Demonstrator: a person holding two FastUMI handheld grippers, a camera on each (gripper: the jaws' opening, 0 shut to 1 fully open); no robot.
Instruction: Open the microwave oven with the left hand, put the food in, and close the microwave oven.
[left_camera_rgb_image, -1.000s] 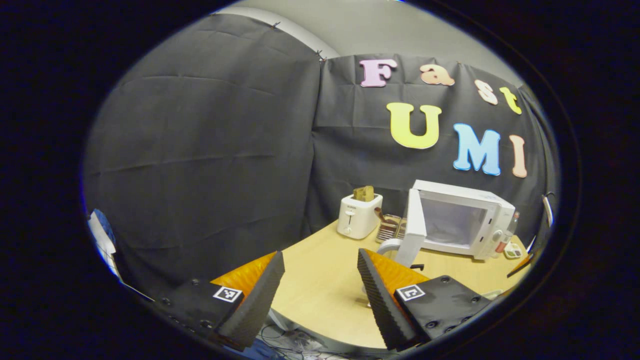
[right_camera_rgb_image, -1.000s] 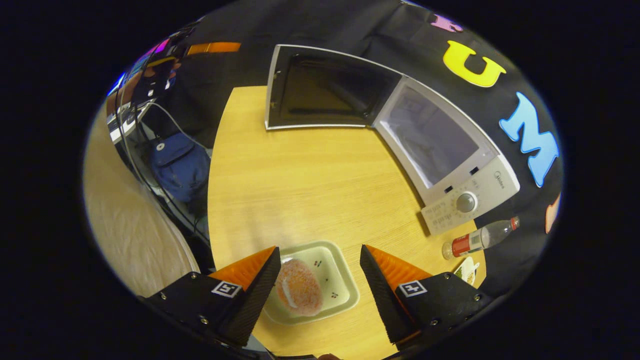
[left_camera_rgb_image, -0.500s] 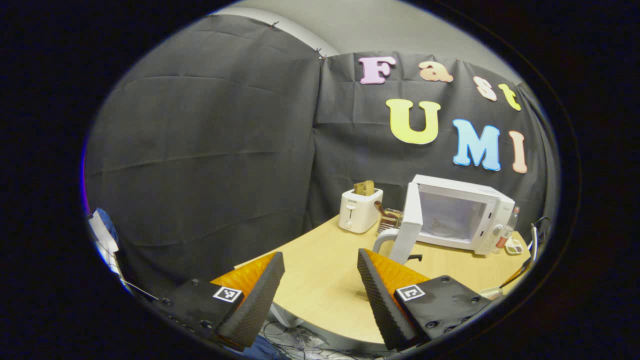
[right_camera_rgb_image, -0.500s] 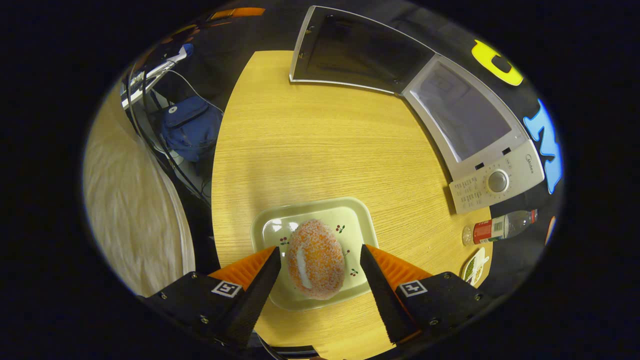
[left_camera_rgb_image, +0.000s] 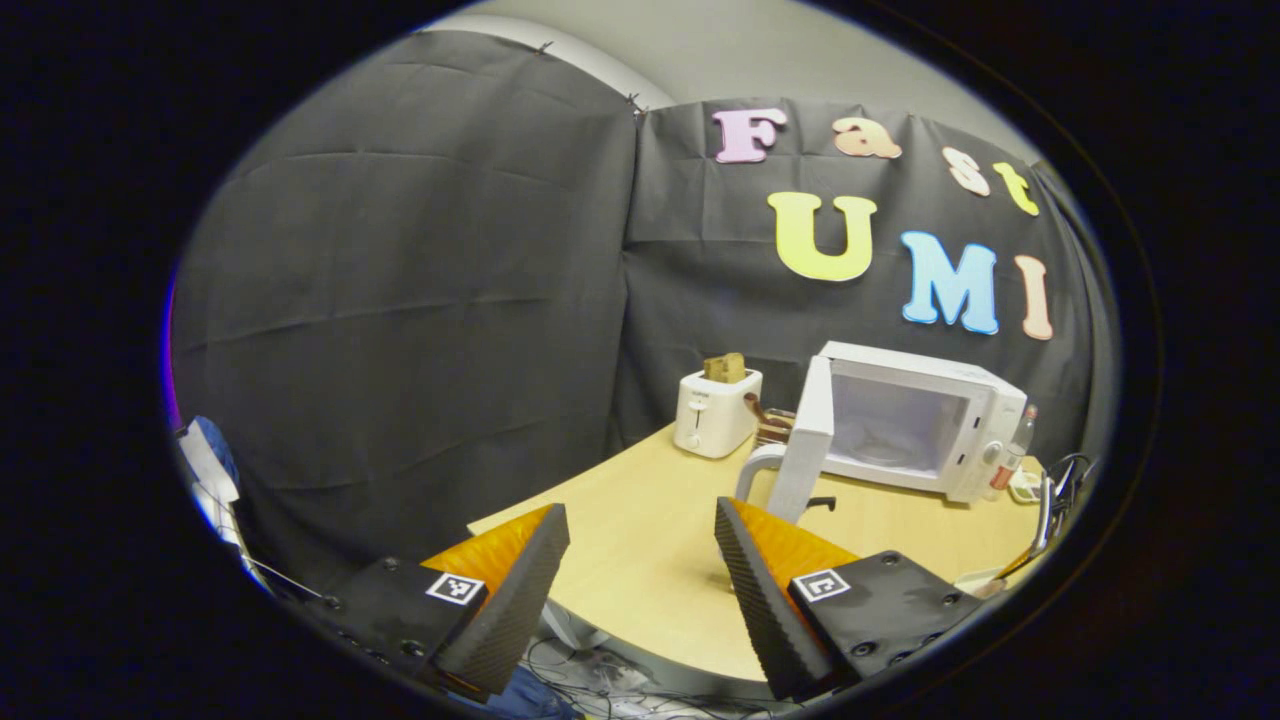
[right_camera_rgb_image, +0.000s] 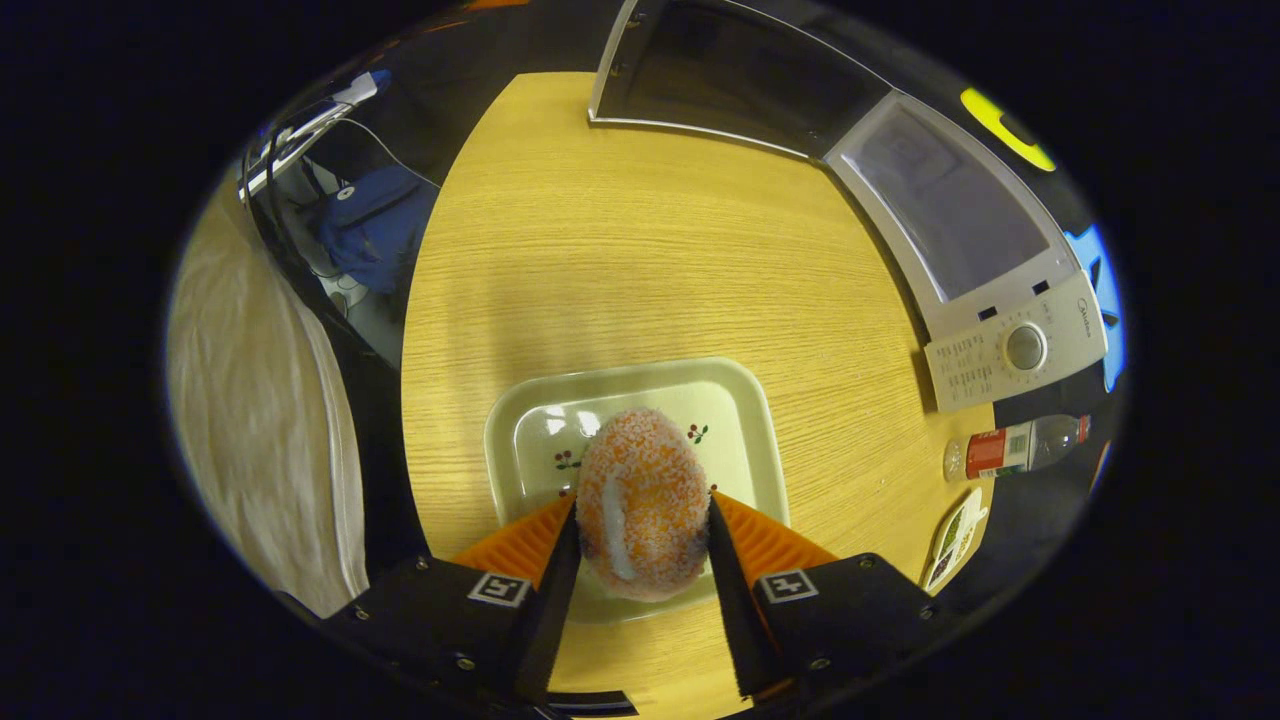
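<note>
A white toaster (left_camera_rgb_image: 715, 410) holding bread stands on the table (left_camera_rgb_image: 640, 560); a bottle (right_camera_rgb_image: 1015, 446) lies flat.
</note>
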